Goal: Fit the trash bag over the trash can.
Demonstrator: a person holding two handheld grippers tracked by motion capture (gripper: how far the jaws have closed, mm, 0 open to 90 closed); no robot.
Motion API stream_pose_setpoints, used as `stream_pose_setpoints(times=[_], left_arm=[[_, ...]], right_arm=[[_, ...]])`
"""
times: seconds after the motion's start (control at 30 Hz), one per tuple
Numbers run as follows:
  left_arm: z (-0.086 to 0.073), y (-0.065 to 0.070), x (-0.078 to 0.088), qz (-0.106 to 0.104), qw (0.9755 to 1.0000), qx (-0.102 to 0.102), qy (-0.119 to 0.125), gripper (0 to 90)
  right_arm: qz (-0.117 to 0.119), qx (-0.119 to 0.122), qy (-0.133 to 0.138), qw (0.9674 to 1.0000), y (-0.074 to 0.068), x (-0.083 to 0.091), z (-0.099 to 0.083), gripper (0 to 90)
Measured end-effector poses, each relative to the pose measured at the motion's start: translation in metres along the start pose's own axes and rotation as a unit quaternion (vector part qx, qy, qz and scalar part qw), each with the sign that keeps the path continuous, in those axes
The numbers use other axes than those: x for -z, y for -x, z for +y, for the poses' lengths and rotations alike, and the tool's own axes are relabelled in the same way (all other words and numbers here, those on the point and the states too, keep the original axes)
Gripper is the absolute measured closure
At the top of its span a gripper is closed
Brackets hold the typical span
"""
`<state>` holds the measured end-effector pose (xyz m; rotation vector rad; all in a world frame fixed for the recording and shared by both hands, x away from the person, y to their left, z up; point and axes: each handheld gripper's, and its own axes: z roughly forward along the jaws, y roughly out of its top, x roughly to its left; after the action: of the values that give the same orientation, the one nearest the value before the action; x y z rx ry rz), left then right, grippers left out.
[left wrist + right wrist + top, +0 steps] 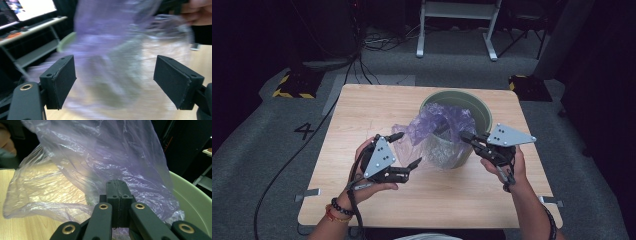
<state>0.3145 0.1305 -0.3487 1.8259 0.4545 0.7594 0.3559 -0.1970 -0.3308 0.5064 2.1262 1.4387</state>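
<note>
Your right gripper [468,136] is clamped tight on the purple bag [439,125], pinching a fold of film at the near rim of the green bin [482,107]. Your left gripper [408,150] stands wide apart with nothing between its pads; the film hangs just ahead of them, loose over the bin's left side and down toward the table [362,110].

With only one pinch holding, a pull from the right could drag the whole bag across the bin or tear the thin film at the pads. The bin looks light, so a sideways tug may tip or slide it. If you close the left gripper on a bunched layer instead of the edge, the mouth will not spread over the rim.
</note>
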Motion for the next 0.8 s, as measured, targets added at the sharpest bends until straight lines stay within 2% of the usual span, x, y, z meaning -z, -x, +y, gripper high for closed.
stream_pose_setpoints(times=[0.07,0.1,0.17,0.23,0.3,0.4,0.43,0.47,0.5,0.53,0.6,0.63,0.67,0.8], left_arm=[[0.001,-0.003,0.000,-0.003,1.0000,0.005,0.001,18.8],[0.002,-0.008,-0.001,-0.008,0.9997,0.019,0.010,19.0],[0.002,-0.012,-0.003,-0.007,0.9997,0.023,0.008,19.0],[0.000,-0.019,-0.009,-0.014,0.9995,0.027,0.007,22.9],[-0.002,-0.023,-0.016,-0.022,0.9992,0.032,-0.002,29.1],[-0.004,-0.026,-0.025,-0.028,0.9992,0.025,-0.014,43.9],[-0.005,-0.027,-0.027,-0.030,0.9992,0.021,-0.016,57.3],[-0.006,-0.027,-0.030,-0.028,0.9993,0.018,-0.018,57.3],[-0.006,-0.028,-0.032,-0.032,0.9991,0.020,-0.018,61.5],[-0.008,-0.028,-0.036,-0.043,0.9986,0.020,-0.024,70.5],[-0.008,-0.027,-0.038,-0.043,0.9986,0.016,-0.027,76.7],[-0.009,-0.027,-0.040,-0.044,0.9985,0.013,-0.030,76.7],[-0.009,-0.026,-0.043,-0.042,0.9985,0.007,-0.034,81.8],[-0.009,-0.026,-0.047,-0.044,0.9985,0.011,-0.031,86.8]], right_arm=[[-0.002,-0.001,0.000,1.0000,0.001,0.002,-0.001,90.0],[-0.003,-0.005,0.002,1.0000,0.002,0.007,-0.004,90.0],[-0.005,-0.004,0.003,1.0000,0.003,0.009,-0.005,90.0],[-0.009,-0.008,0.004,0.9999,0.004,0.013,-0.008,90.0],[-0.009,-0.013,0.005,0.9999,0.006,0.016,-0.012,90.0],[-0.012,-0.016,0.004,0.9998,0.008,0.020,-0.017,90.0],[-0.013,-0.018,0.003,0.9997,0.009,0.023,-0.020,90.0],[-0.013,-0.018,0.003,0.9997,0.009,0.023,-0.020,90.0],[-0.013,-0.020,0.002,0.9997,0.009,0.025,-0.021,90.0],[-0.017,-0.021,0.003,0.9996,0.010,0.028,-0.024,90.0],[-0.017,-0.022,0.005,0.9996,0.012,0.030,-0.027,89.9],[-0.017,-0.022,0.005,0.9996,0.012,0.030,-0.027,89.9],[-0.020,-0.024,0.005,0.9995,0.013,0.031,-0.030,89.8],[-0.024,-0.026,0.003,0.9994,0.014,0.032,-0.034,87.7]])
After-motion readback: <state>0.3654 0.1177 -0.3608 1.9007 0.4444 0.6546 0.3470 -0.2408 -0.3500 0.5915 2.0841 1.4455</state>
